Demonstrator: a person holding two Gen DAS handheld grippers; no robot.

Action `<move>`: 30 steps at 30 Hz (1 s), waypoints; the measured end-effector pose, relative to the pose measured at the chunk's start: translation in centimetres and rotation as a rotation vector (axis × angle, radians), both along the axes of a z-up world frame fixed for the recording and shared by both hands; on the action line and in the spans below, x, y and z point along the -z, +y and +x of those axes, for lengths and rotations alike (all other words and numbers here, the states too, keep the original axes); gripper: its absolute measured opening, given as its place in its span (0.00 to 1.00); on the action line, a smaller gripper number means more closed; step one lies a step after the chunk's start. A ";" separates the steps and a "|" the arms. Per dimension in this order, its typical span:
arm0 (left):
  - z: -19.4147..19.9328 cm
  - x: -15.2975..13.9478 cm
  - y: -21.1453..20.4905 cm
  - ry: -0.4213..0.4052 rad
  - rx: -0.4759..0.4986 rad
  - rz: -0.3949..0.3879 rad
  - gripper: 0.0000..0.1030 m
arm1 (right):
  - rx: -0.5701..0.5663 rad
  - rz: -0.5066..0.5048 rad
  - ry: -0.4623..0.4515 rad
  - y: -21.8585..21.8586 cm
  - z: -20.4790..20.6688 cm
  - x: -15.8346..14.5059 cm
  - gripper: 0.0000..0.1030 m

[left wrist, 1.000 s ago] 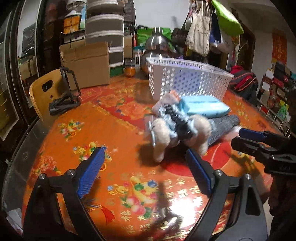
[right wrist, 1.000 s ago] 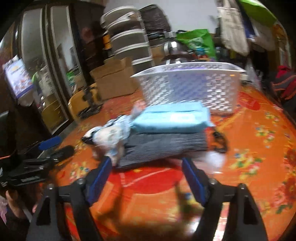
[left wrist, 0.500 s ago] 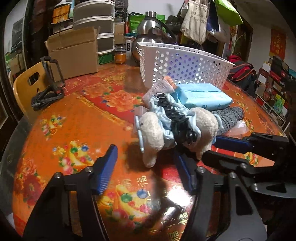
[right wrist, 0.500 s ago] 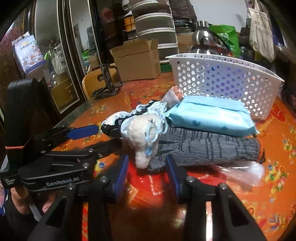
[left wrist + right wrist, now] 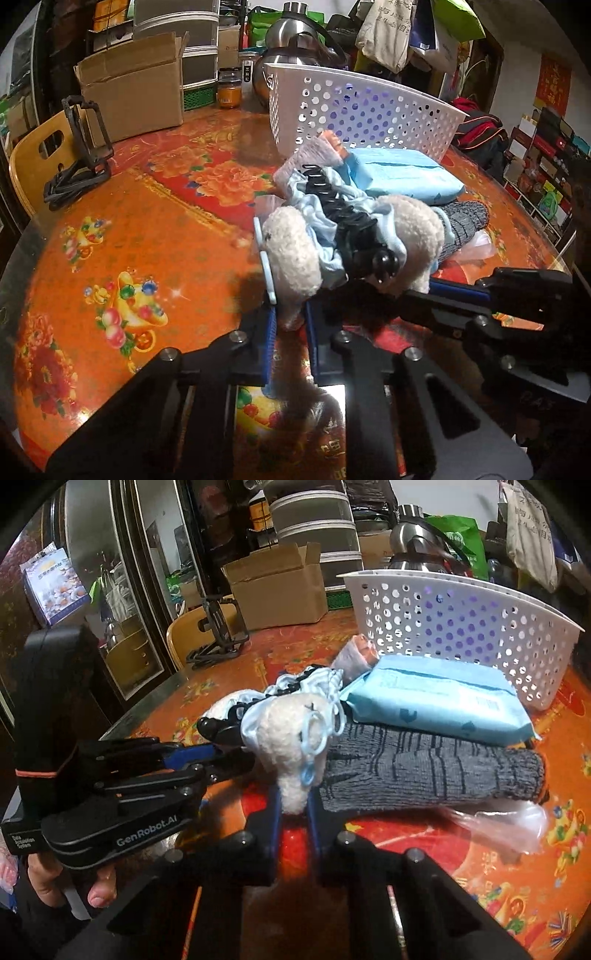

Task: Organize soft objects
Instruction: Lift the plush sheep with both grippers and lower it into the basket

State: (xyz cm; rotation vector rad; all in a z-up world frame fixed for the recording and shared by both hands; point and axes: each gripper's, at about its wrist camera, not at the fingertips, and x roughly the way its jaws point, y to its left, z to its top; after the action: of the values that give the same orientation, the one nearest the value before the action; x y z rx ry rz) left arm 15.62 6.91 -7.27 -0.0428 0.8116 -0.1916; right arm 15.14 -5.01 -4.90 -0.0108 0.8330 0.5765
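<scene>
Cluttered room, orange floral tabletop (image 5: 147,229). Plush toy (image 5: 295,254) at frame centre, before the white basket (image 5: 369,110). Left tool (image 5: 290,325) and right tool (image 5: 293,808) each pinch a fleecy leg. Likely light, squashy; legs suit gripping.

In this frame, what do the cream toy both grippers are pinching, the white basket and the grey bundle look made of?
The cream stuffed toy, pinched by the left gripper and right gripper, looks like nubby sherpa-type fleece, matte. The white perforated basket appears rigid moulded plastic with a slight sheen and punched round holes. The grey ribbed bundle looks knitted, probably cotton or wool; which one is unclear.
</scene>
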 end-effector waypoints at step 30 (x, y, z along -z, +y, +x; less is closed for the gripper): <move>-7.8 -10.4 -3.1 -0.321 -0.007 0.007 0.11 | -0.011 0.075 -0.273 -4.4 -5.5 -8.6 0.09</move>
State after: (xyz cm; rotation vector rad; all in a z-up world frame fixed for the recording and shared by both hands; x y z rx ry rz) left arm 7.87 3.83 3.11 -0.0080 0.4922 -0.1832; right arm 9.63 -9.45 3.67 -0.0255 0.5457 0.6013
